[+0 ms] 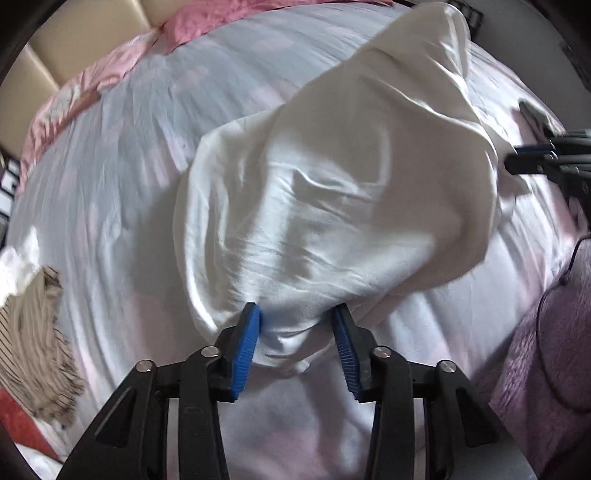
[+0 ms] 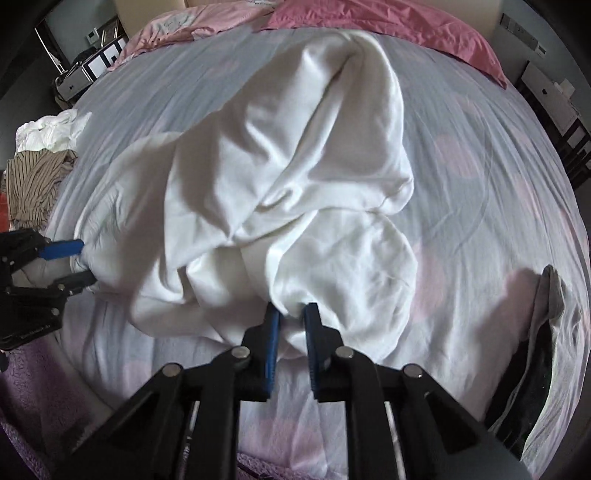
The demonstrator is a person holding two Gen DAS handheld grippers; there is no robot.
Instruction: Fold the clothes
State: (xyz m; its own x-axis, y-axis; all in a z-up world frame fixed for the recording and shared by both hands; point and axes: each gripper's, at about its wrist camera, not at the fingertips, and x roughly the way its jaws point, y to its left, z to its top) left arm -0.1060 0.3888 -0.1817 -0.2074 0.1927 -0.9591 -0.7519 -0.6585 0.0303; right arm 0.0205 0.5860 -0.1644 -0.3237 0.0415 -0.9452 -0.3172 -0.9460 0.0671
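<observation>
Item 1, white garment (image 2: 280, 192): lay rumpled across the middle of the bed (image 2: 498, 177), bunched in loose ridges toward the pillow edge; its near hem was drawn toward the foot edge; not yet a flat or squared fold.

Risks, as judged: the cloth looked slippery and thin, so a bunched hem could slide out of either grip if pulled unevenly; 2 grips at differing tension could twist the garment and set a crooked crease; trapped ridges in the middle could be folded in.

Item 2, left gripper (image 1: 297, 325): jaws stood moderately apart with a wad of hem between them; the blue pads (image 1: 248, 343) appeared to press the cloth, so it read as clamped on the garment near the foot edge.

Item 3, right gripper (image 2: 291, 321): jaws stood narrowly apart, pinching a fold of the same hem.

Item 4, striped garment (image 2: 33, 177) and white bundle (image 2: 51, 129): heaped at the bed's left edge.

Item 5, dark garment (image 2: 543, 354): lay at the right edge.

Item 6, pink pillows (image 2: 388, 22): at the head edge.
</observation>
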